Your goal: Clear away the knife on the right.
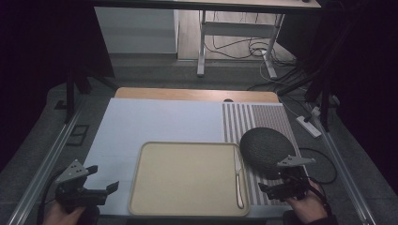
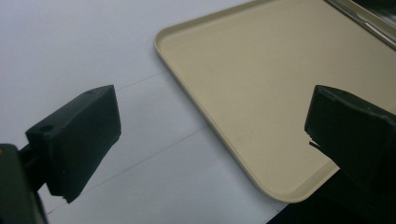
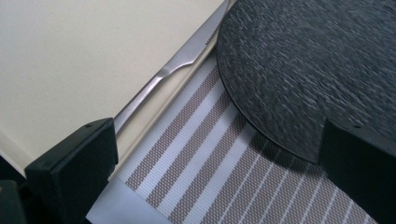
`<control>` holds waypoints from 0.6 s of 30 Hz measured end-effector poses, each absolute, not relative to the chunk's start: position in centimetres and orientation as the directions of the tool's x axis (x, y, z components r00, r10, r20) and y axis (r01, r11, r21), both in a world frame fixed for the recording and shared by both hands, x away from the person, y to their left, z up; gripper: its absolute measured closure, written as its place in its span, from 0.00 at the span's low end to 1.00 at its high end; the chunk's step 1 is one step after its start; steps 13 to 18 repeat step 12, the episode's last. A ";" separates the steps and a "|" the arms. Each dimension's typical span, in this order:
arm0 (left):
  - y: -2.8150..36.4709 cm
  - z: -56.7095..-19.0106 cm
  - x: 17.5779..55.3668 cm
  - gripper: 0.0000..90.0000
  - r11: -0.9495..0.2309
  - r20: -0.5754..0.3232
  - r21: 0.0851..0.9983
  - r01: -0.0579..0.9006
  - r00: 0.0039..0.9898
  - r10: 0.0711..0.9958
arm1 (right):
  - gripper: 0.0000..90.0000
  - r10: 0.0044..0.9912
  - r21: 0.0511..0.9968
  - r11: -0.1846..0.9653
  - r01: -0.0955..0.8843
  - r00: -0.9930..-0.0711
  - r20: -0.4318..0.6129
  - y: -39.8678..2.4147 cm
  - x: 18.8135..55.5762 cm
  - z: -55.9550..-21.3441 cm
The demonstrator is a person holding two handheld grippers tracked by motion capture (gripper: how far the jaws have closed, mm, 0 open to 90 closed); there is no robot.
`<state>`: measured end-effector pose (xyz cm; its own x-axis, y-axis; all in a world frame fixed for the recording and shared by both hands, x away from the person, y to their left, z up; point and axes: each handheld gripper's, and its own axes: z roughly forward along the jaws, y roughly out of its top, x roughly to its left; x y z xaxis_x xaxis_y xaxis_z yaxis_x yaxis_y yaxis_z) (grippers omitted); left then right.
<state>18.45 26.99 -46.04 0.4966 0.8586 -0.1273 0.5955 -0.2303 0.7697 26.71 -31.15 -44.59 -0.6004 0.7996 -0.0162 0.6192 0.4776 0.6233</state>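
At the lower right of the high view, the right claw (image 1: 274, 190) stands wide and empty beside the knife (image 1: 239, 180), which lies along the right edge of the beige tray (image 1: 187, 178), probably for easy pickup. The left claw (image 1: 105, 183), lower left, is wide too.
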 end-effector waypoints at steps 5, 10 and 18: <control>27.0 -46.0 18.5 0.04 -0.230 -0.127 0.769 0.597 0.496 0.859 | 0.00 0.814 0.629 0.464 0.623 -0.581 -0.024 -31.8 26.0 -44.4; 27.0 -46.0 18.5 0.04 -0.231 -0.126 0.769 0.596 0.496 0.859 | 0.00 0.819 0.635 0.456 0.624 -0.573 -0.025 -32.1 25.7 -44.3; 26.9 -46.0 18.5 0.04 -0.231 -0.127 0.769 0.596 0.497 0.859 | 0.00 0.818 0.632 0.461 0.623 -0.575 -0.029 -32.1 25.7 -44.3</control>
